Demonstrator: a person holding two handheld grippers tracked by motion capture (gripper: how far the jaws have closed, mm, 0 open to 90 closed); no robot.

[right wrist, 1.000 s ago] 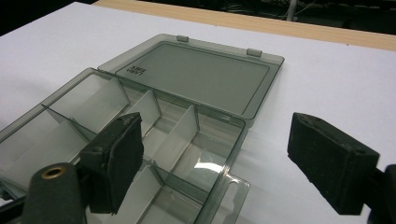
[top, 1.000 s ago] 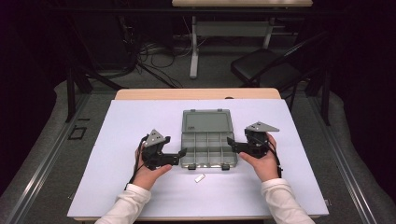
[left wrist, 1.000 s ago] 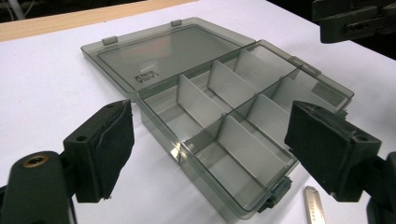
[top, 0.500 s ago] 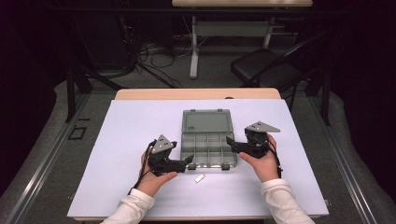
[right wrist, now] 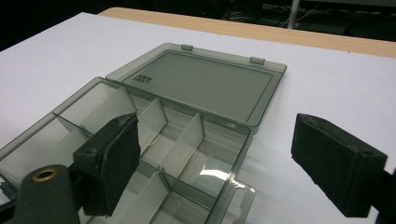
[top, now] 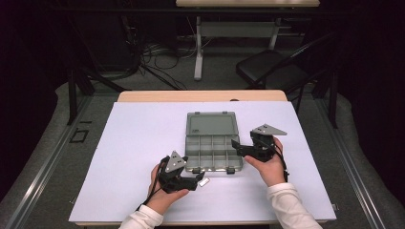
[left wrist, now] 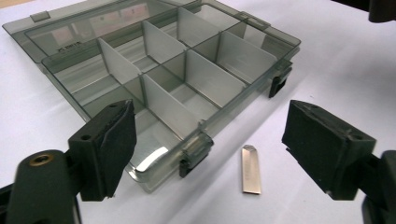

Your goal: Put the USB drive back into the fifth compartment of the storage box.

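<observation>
A smoky grey organiser box (top: 212,153) lies open in the middle of the table, its lid (top: 211,125) flat behind the divided tray. The compartments (left wrist: 205,79) look empty. A small metal strip (top: 204,182) lies on the white sheet just in front of the box. My left gripper (top: 199,177) is low at the box's front left corner. It is open and its jaws have just been closing a little. In the left gripper view the strip (left wrist: 251,170) and a front latch (left wrist: 195,154) lie between the pads, untouched. My right gripper (top: 235,144) stands open at the box's right side, over the tray's edge (right wrist: 233,163).
A white sheet (top: 138,143) covers the wooden table (top: 200,96), with free room left and right of the box. Behind the table stand a dark folding chair (top: 272,71) and a desk leg among floor cables.
My left gripper has moved from the box's left side down to its front left corner, next to the metal strip. The right gripper has kept its place.
</observation>
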